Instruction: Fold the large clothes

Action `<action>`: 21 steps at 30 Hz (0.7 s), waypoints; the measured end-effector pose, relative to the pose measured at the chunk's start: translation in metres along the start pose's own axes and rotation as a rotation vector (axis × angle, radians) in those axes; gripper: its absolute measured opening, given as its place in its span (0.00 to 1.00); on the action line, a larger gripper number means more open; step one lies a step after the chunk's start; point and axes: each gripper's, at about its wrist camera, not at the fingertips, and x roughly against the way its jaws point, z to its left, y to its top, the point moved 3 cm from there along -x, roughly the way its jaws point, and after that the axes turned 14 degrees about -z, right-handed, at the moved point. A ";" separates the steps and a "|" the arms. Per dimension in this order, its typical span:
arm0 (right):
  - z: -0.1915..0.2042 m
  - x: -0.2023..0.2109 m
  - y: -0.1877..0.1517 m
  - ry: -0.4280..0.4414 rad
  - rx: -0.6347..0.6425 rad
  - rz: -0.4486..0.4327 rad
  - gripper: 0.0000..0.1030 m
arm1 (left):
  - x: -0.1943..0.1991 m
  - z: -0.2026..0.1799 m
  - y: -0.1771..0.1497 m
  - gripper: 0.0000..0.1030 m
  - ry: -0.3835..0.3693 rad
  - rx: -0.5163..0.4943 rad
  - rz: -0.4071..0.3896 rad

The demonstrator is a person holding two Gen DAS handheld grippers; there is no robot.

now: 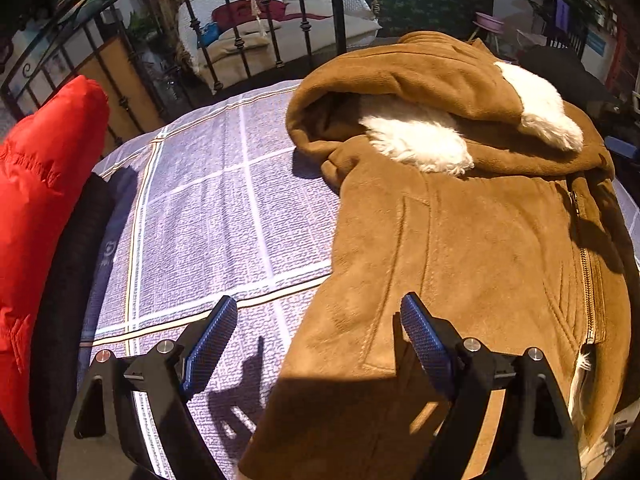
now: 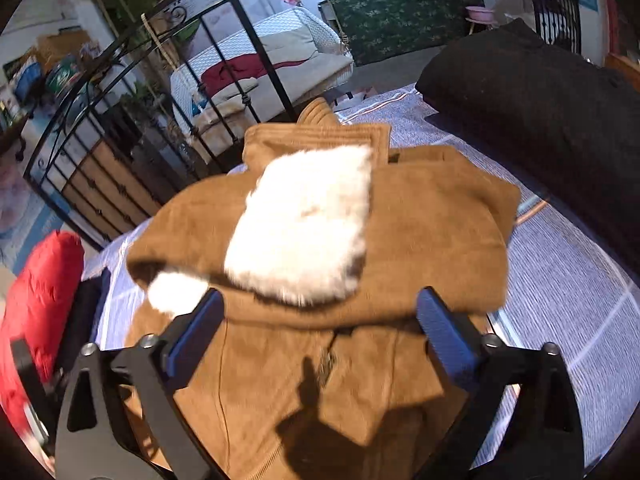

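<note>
A tan suede jacket (image 1: 472,248) with white fleece lining (image 1: 420,140) lies on a lilac checked sheet (image 1: 224,208), its sleeves folded in and its zip (image 1: 588,280) running down the right side. My left gripper (image 1: 316,316) hangs open above the jacket's left edge, nothing between its blue pads (image 1: 212,336). In the right wrist view the same jacket (image 2: 320,360) fills the middle, with a wide patch of white fleece (image 2: 304,224) at the collar. My right gripper (image 2: 320,312) stands open over the jacket just below the collar, holding nothing.
A red puffer garment (image 1: 40,200) and a dark garment (image 1: 76,264) lie at the left of the sheet. A black coat (image 2: 536,120) is piled at the far right. A black iron bed rail (image 1: 240,40) runs behind the sheet, with a white swing seat beyond it.
</note>
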 end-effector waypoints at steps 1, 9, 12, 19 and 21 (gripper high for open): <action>0.002 -0.010 0.002 0.011 -0.001 0.012 0.85 | 0.002 0.004 -0.002 0.80 0.002 0.008 0.002; 0.013 -0.065 -0.012 0.035 -0.022 0.105 0.28 | 0.010 0.010 -0.009 0.80 0.003 0.042 0.008; 0.022 -0.030 0.001 0.034 0.047 0.005 0.23 | 0.010 0.008 -0.009 0.80 -0.002 0.043 0.006; -0.011 0.002 -0.010 -0.100 0.103 0.007 0.22 | 0.005 -0.001 -0.007 0.80 -0.030 0.050 0.011; -0.029 -0.019 -0.029 -0.085 0.067 0.093 0.29 | 0.003 -0.005 -0.008 0.80 -0.035 0.047 0.017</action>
